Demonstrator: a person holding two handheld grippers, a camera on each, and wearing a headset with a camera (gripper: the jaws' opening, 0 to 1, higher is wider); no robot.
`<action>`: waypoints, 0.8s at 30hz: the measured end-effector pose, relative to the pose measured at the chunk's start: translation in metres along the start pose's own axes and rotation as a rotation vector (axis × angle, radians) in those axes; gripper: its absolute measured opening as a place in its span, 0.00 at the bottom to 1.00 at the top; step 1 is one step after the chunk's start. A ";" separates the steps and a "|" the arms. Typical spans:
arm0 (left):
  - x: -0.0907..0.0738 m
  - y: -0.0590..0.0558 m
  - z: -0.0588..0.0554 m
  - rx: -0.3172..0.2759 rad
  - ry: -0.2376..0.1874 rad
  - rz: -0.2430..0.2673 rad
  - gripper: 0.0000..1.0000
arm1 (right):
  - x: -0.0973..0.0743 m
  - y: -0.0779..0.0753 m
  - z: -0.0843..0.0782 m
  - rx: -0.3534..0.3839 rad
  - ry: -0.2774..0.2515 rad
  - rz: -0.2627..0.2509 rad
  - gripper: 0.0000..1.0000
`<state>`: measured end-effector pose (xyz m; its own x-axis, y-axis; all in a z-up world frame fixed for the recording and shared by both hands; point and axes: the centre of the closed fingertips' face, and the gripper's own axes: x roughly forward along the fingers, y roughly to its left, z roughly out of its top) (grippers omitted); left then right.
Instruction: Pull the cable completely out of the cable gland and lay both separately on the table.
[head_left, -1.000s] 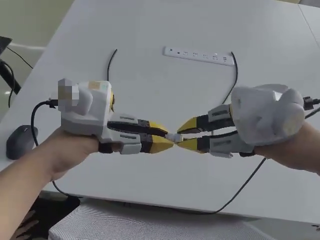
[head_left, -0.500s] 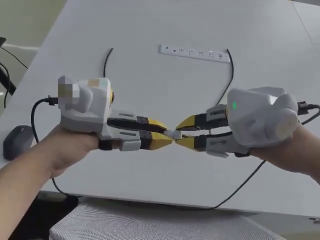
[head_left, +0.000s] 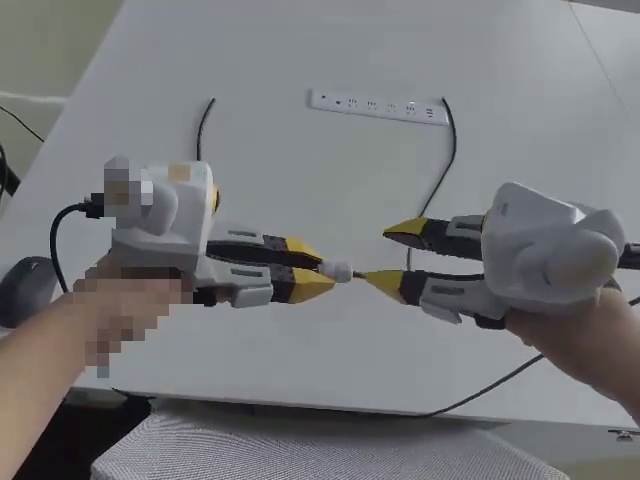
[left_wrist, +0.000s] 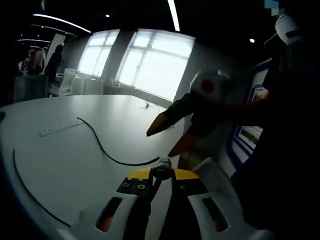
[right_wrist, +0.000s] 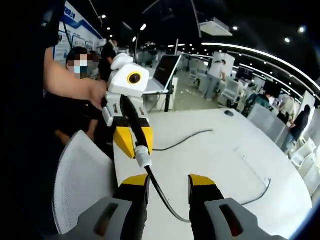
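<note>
White gland (head_left: 336, 270): clamped at left gripper (head_left: 322, 274) tips, held above table (head_left: 300, 60). Black cable (right_wrist: 159, 195): runs from gland between right gripper's (head_left: 380, 254) wide-apart jaws, which grip nothing.

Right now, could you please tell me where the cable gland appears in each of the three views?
Head view: cable gland at centre, at the tip of the left gripper.
Left gripper view: bottom centre, between that view's own fingers.
Right gripper view: left of centre, just above the open right gripper.
Shared landmark: the left gripper's yellow fingers, clamped on the gland in all three views.
</note>
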<state>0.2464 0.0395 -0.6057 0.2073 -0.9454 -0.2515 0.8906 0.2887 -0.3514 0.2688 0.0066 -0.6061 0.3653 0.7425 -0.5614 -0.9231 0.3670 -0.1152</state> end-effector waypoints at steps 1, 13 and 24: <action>0.000 0.000 -0.001 0.003 0.003 0.000 0.15 | 0.000 0.001 -0.002 0.003 0.003 0.000 0.28; 0.002 0.001 -0.001 0.013 0.018 0.020 0.15 | 0.005 0.007 -0.014 -0.072 0.068 -0.112 0.19; 0.003 0.004 0.000 0.018 0.016 0.042 0.15 | 0.015 0.017 -0.009 -0.160 0.090 -0.137 0.09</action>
<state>0.2510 0.0378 -0.6080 0.2383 -0.9298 -0.2803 0.8883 0.3254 -0.3240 0.2578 0.0187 -0.6235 0.4828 0.6363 -0.6016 -0.8756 0.3624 -0.3194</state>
